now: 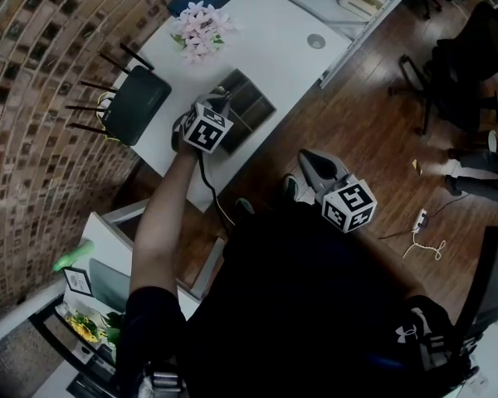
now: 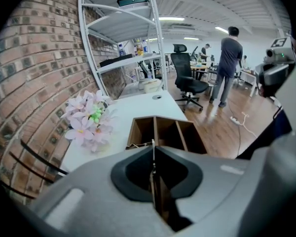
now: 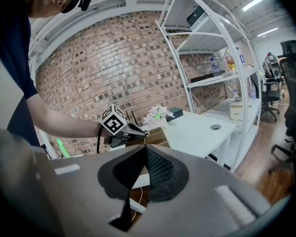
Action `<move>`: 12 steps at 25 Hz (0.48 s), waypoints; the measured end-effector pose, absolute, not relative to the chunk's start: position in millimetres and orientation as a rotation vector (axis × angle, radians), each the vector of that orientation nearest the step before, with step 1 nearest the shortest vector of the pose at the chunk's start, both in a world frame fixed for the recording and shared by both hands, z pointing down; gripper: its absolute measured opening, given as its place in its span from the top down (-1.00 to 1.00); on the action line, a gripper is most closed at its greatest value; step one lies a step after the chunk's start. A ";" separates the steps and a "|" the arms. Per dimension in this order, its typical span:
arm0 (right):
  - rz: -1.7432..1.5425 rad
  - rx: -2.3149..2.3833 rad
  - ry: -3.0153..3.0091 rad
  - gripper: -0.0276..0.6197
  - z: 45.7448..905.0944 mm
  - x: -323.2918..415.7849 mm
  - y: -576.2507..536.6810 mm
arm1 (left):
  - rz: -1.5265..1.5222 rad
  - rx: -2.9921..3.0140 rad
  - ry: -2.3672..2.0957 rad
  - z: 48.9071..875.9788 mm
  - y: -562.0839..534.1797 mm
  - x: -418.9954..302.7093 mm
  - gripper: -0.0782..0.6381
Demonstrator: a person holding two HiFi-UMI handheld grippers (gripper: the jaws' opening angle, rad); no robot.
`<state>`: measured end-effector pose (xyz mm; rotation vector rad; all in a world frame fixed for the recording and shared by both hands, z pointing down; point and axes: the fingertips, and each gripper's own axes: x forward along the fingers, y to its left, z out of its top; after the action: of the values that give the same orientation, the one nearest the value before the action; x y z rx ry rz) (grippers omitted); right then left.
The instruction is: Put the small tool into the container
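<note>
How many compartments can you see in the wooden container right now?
3: left compartment, middle compartment, right compartment, side by side. The left gripper covers the container's near end, so more may be hidden.

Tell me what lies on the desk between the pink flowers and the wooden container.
Nothing: only bare white desk separates the flowers from the container, as the left gripper view shows.

The head view looks steeply down from well above the wooden container (image 1: 251, 98) and takes in the whole white surface (image 1: 274, 65). The left gripper view sits close over the container and faces across it towards the shelving (image 2: 123, 33). The right gripper view looks from farther off, beside the surface, towards the container and the brick wall (image 3: 113, 68). All three views share the container.
</note>
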<state>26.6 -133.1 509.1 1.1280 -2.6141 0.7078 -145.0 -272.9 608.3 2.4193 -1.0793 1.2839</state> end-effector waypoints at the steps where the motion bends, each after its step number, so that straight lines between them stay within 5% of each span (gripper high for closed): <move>1: 0.705 1.129 -2.615 0.91 509.5 27.2 -132.8 | 1.284 2.416 -1.081 608.4 -272.3 -145.5 0.74; 12: 0.712 1.123 -2.619 0.91 508.5 25.0 -131.1 | 1.273 2.416 -1.116 608.3 -271.5 -146.8 0.68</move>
<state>25.0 -131.1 508.5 1.1234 -2.6187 0.7123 -146.8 -271.5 608.3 2.4162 -1.1156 1.2733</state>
